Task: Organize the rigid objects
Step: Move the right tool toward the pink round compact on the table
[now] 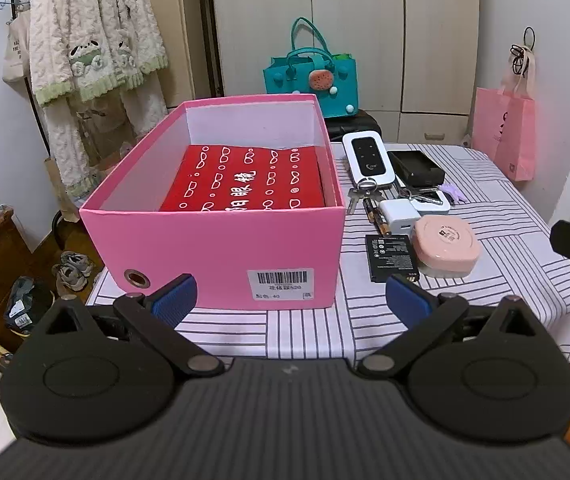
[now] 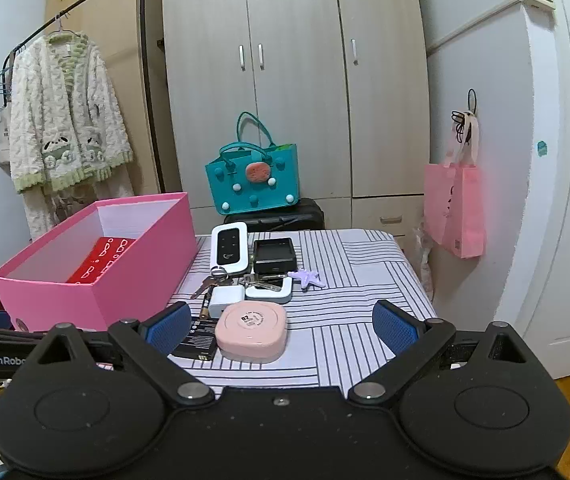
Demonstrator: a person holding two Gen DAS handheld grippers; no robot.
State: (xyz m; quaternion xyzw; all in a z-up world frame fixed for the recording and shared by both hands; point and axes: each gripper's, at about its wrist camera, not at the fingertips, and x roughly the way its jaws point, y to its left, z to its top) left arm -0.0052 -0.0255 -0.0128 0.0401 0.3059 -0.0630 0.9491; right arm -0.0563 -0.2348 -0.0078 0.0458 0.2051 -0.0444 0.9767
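An open pink box (image 1: 221, 248) (image 2: 125, 276) stands on the left of the striped table and holds a red case (image 1: 245, 180) (image 2: 99, 258). To its right lie a white pocket router (image 1: 368, 157) (image 2: 230, 249), a black tray (image 1: 416, 168) (image 2: 275, 256), keys (image 1: 359, 196) (image 2: 209, 280), a white charger (image 1: 399, 216) (image 2: 225, 299), a flat black battery (image 1: 391, 258) (image 2: 199, 340) and a pink round-cornered case (image 1: 445, 246) (image 2: 252, 330). My left gripper (image 1: 291, 300) hangs open in front of the box. My right gripper (image 2: 279, 326) is open, with the pink case between its fingers but untouched.
The table (image 1: 505, 248) (image 2: 357, 280) wears a striped cloth. A purple star charm (image 2: 305, 278) lies beside the keys. Behind the table sit a teal bag (image 1: 311, 74) (image 2: 251, 180) and a wardrobe. A pink bag (image 2: 455, 208) hangs at the right; a fleece robe (image 2: 65, 120) hangs left.
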